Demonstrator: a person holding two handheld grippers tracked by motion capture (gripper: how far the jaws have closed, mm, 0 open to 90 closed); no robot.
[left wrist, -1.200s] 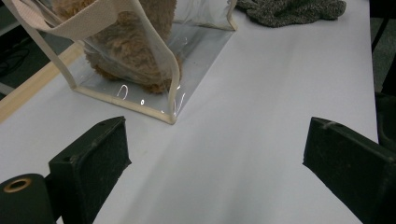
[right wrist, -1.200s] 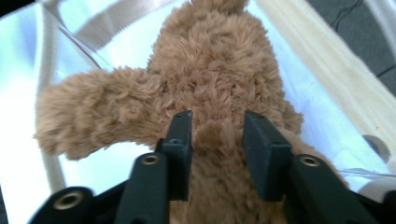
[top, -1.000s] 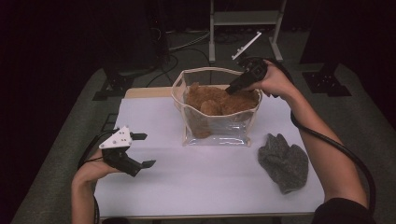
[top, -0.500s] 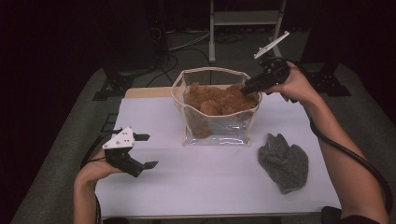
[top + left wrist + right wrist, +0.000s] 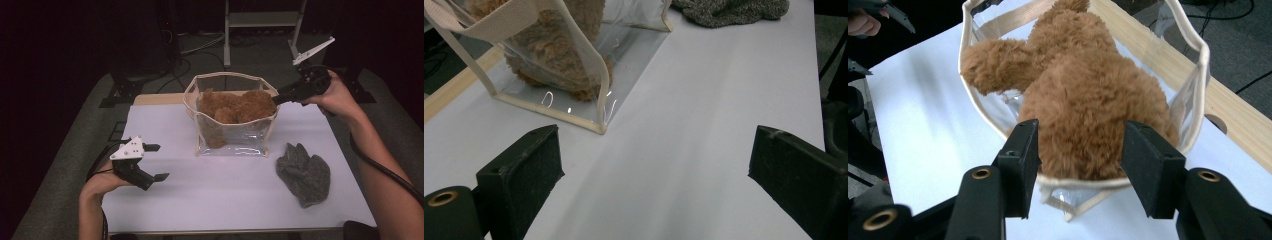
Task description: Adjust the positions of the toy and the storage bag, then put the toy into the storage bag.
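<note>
Dark room, cables on the floor behind, and a white table [image 5: 225,195] in the middle with a wooden strip along its far edge.

Far left first — the left gripper [image 5: 155,162] hangs low over the near-left corner of the table, jaws spread wide w/ nothing between them; its own view looks across bare tabletop to the bag's near corner.

Centre: a clear plastic bag [image 5: 232,140] with cream trim stands upright, mouth open, and the brown plush toy [image 5: 237,107] sits inside, fur bulging above the rim.

Right of it, near the front edge, a grey knit glove [image 5: 305,172] lies flat, well apart from the bag.

Far right — the right gripper [image 5: 276,99] hovers at the bag's right rim, pointing in at the toy. Its jaws have just been opening; in the right gripper view they stand roughly half apart, framing the plush w/o pressing it, so it's let go, not gripping.

Judgement on the step: looks like the toy is being seated in the bag. To do it well, keep the jaws clear of the trim as the hand leaves, don't snag fur, and don't tip the bag — the left could steady the near wall if it wobbles.

Count: 1 bag, 1 plush toy, 1 glove, 2 grippers.
</note>
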